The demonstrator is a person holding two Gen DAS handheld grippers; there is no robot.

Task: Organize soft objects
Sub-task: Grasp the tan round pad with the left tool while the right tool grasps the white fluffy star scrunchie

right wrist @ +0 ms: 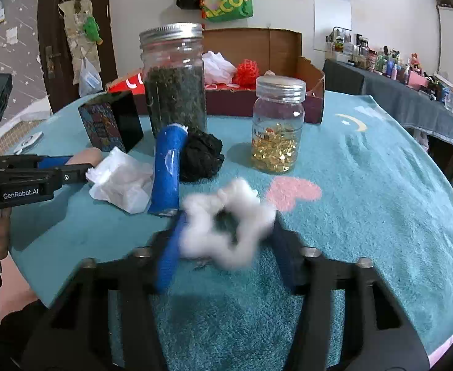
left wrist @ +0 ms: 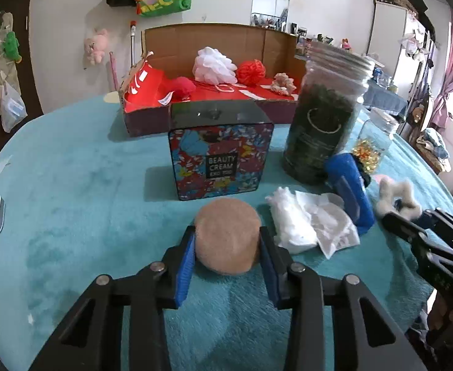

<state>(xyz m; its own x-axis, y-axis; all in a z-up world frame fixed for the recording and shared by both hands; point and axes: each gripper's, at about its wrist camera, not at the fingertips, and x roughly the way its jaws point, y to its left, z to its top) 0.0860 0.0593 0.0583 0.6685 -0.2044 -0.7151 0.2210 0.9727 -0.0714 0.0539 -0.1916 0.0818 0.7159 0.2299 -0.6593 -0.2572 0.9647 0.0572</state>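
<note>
My left gripper is shut on a round beige puff, held just above the teal cloth. My right gripper is shut on a fluffy white scrunchie, blurred by motion; it also shows in the left wrist view. An open cardboard box with a red lining stands at the back and holds a white bath pouf, a red pouf, a pink-red soft ball and a pale scrunchie. A black scrunchie lies by the jars.
A floral beauty cream tin stands ahead of the left gripper. A tall jar of dark leaves, a small jar of gold capsules, a blue roll and crumpled white tissue sit on the table.
</note>
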